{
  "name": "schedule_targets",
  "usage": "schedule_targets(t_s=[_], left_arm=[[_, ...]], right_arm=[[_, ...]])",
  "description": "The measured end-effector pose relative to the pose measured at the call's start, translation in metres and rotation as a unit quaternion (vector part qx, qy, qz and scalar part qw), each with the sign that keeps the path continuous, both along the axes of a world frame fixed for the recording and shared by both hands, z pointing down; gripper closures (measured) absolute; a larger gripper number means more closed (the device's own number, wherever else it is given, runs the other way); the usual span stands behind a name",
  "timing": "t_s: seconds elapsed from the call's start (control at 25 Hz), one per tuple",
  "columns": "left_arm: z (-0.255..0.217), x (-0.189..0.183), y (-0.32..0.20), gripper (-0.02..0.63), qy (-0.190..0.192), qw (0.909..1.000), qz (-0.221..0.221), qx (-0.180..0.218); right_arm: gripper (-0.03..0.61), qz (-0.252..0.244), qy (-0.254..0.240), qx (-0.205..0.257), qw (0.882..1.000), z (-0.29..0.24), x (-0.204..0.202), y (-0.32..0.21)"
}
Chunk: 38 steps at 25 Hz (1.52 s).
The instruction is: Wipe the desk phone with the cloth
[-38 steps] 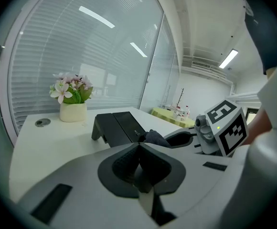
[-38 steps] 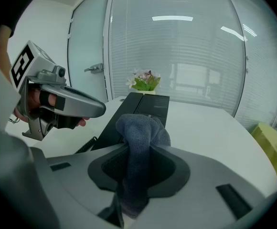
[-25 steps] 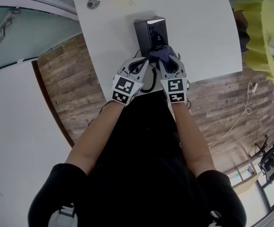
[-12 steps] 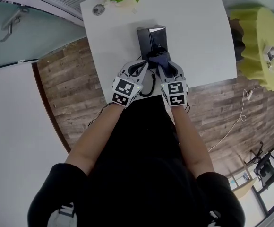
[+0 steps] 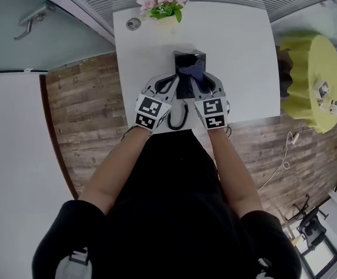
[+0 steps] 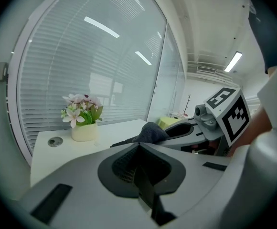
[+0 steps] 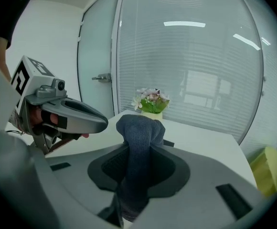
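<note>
Farther up the desk phone (image 5: pixel 184 58) than a second ago, both grippers crowd its near end. The left gripper (image 5: pixel 176 81) has its fingers pressed together, empty. The right gripper (image 5: pixel 196 80) pinches the dark cloth (image 5: pixel 192 70) between its fingers, and the cloth bulges past the fingertips onto the phone on the white bench (image 5: pixel 238 51).

Matt cloth, glossy phone, smooth white desk.
The cloth (image 7: pixel 139 128) is dark, soft fabric with a fine ribbed weave, matt. The phone (image 5: pixel 185 58) is glossy black, plastic by its look; the cord (image 5: pixel 179 116) at its 6 o'clock is black and coiled. The desk (image 5: pixel 238 51) is smooth matt white. The left gripper (image 6: pixel 139 146) and right gripper (image 7: pixel 137 149) are matt grey plastic with dark meshed pads (image 6: pixel 123 166). The floor (image 5: pixel 87 103), at the desk's 9 o'clock, is rough-grained wood plank. At 3 o'clock a yellow cover (image 5: pixel 308 80) looks like cloth.
</note>
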<state>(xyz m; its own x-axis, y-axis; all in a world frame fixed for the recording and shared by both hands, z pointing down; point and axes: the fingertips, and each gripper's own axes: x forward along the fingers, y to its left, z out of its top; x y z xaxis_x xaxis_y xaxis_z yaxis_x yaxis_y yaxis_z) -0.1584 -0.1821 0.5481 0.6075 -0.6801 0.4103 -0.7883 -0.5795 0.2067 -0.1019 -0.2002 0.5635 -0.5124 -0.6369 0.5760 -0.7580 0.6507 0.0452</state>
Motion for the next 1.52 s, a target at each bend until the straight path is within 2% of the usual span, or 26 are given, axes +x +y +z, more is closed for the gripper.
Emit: schedule_targets(t_s=[0.24, 0.56, 0.8, 1.12, 1.52], left_arm=[[-0.009, -0.015, -0.019, 0.603, -0.001, 0.9994, -0.035, 0.007], [0.001, -0.031, -0.036, 0.603, -0.006, 0.9968, -0.080, -0.005], [0.003, -0.030, -0.041, 0.603, -0.014, 0.9960, -0.088, -0.005], [0.014, -0.034, -0.034, 0.603, -0.017, 0.9946, -0.101, -0.015], [0.023, -0.032, -0.020, 0.603, -0.013, 0.9960, -0.085, -0.021]], right_arm=[[0.466, -0.047, 0.030, 0.011, 0.998, -0.004, -0.014, -0.027], [0.466, -0.108, 0.065, 0.025, 0.992, 0.009, -0.031, -0.049], [0.466, -0.152, 0.098, 0.027, 0.983, 0.026, -0.040, -0.057], [0.466, -0.182, 0.134, 0.068, 0.972, 0.032, -0.044, -0.052], [0.466, -0.160, 0.118, 0.046, 0.979, 0.041, -0.040, -0.035]])
